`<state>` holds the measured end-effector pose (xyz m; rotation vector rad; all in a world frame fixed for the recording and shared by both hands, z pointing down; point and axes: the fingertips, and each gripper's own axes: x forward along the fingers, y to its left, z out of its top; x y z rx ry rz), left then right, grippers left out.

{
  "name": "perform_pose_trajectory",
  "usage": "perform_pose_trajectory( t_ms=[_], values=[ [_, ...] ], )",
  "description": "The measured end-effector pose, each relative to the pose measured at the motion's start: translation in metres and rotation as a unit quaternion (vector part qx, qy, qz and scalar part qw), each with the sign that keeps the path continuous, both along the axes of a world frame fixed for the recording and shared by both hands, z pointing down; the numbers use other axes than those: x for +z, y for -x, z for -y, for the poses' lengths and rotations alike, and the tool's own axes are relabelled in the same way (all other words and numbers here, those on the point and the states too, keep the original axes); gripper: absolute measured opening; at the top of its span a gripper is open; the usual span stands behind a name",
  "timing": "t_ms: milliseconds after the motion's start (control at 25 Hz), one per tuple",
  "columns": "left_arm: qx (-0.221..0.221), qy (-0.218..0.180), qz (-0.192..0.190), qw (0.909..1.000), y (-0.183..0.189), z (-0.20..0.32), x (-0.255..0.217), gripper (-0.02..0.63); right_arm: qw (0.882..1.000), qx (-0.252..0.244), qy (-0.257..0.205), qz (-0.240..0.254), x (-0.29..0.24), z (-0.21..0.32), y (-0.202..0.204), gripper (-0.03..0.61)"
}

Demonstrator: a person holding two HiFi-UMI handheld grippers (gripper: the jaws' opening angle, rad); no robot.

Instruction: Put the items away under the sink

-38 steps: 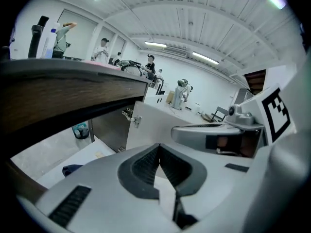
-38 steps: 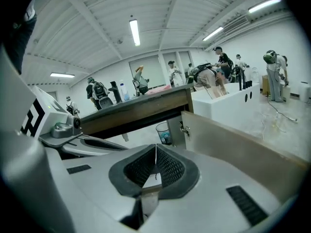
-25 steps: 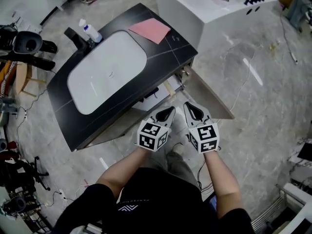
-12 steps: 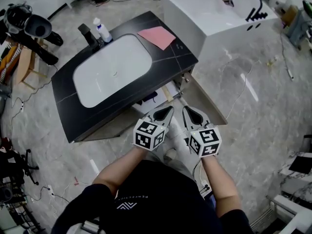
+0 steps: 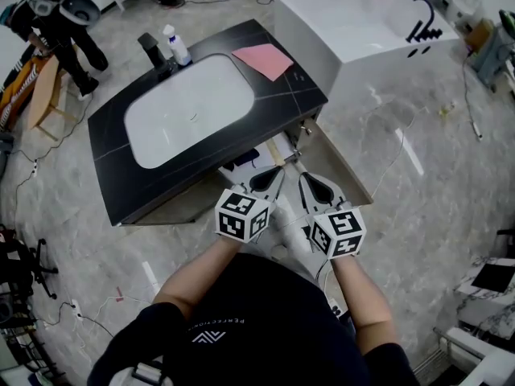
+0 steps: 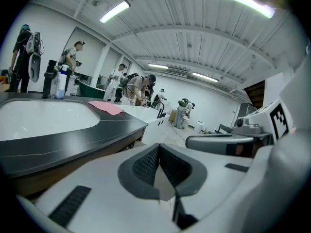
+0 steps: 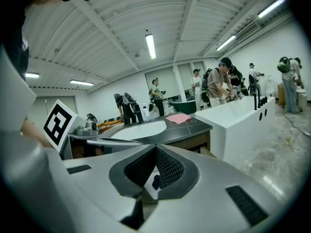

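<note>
The black vanity counter (image 5: pixel 302 87) with its white basin (image 5: pixel 189 107) stands in front of me. On it lie a pink cloth (image 5: pixel 262 61) and, beside the black faucet (image 5: pixel 151 52), a white spray bottle (image 5: pixel 177 47). The cabinet door (image 5: pixel 342 170) under the sink hangs open at the right. Both grippers hover side by side before that opening, below counter height. My left gripper (image 5: pixel 277 173) is shut with nothing in it, and so is my right gripper (image 5: pixel 307 177). The cloth (image 6: pixel 106 107) and bottle (image 6: pixel 59 84) also show in the left gripper view.
A white tub-like unit (image 5: pixel 362 22) with a black tap stands right of the vanity. Some white and blue items (image 5: pixel 245 159) sit inside the open cabinet. Cables, stands and gear (image 5: pixel 48 22) crowd the floor at left. Several people stand in the background (image 7: pixel 218 86).
The head view has shifted, so the vanity now sits more centrally. Both grippers stay shut together in front of the open cabinet, a little lower in the picture.
</note>
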<state>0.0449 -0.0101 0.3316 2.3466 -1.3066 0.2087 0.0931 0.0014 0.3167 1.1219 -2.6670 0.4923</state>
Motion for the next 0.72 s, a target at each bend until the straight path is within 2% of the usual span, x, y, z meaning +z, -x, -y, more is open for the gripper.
perform_pose_trajectory(
  t_ms=[480,720],
  values=[
    [-0.044,-0.011,-0.016,0.9988,0.024,-0.007,-0.012,0.009,1.0,-0.012,-0.01,0.008,-0.009,-0.004,0.012,0.034],
    [-0.046,-0.013,-0.017,0.9987,0.027,-0.013,-0.013,0.009,1.0,-0.013,-0.008,0.008,-0.008,-0.009,0.016,0.034]
  ],
)
